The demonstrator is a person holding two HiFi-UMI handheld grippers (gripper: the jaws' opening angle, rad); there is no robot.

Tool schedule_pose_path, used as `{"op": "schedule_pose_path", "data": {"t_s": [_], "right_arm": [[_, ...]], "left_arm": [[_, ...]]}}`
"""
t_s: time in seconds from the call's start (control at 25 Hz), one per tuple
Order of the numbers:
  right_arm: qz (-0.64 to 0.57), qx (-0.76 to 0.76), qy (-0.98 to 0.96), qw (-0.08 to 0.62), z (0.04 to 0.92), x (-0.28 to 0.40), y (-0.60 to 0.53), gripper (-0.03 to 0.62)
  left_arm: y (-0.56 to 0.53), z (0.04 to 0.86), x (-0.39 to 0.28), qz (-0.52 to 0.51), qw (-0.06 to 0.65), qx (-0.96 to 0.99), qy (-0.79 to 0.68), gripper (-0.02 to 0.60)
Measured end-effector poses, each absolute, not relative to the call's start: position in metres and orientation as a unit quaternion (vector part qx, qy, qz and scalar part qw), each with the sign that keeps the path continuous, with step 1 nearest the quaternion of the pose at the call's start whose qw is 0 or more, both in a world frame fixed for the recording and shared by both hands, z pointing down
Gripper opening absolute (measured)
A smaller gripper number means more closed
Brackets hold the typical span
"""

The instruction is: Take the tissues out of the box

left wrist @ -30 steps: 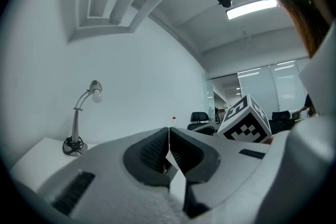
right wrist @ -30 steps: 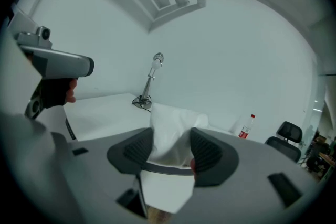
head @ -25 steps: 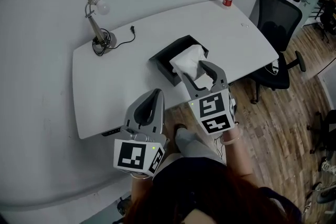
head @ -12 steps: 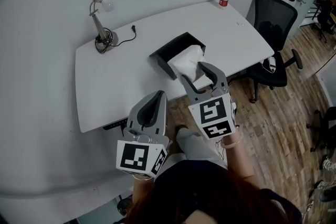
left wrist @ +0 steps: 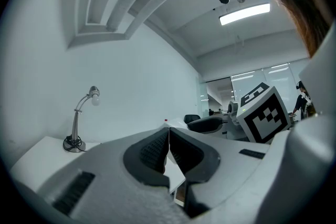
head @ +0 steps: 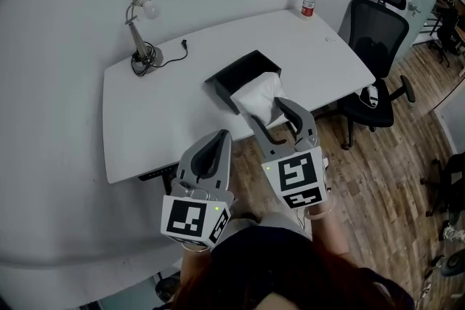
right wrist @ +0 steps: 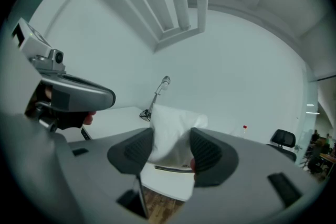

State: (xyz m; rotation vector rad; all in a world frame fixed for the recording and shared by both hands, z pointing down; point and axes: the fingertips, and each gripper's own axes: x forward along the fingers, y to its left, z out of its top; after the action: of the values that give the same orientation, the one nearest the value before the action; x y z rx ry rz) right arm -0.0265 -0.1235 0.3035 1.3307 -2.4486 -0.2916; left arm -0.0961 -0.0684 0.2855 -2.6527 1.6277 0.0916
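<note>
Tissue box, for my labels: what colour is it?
The tissue box is black, seen best in the head view.

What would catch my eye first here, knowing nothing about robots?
The white crumpled tissue puffing out of the black rectangular box in the middle of the white table, with the right grey tongs open around it. The left grey tongs hang shut at the table's near edge.
</note>
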Motion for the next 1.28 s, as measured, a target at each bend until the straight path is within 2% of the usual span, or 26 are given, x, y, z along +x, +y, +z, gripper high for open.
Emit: {"op": "schedule_pose_path", "data": {"t_s": [1.28], "right_arm": [[-0.126, 0.420, -0.888, 0.140, 0.283, 0.034, -0.053, 0.230]], "left_arm": [[-0.005, 0.284, -0.033, 0.017, 0.006, -0.822, 0.569, 0.026]]}}
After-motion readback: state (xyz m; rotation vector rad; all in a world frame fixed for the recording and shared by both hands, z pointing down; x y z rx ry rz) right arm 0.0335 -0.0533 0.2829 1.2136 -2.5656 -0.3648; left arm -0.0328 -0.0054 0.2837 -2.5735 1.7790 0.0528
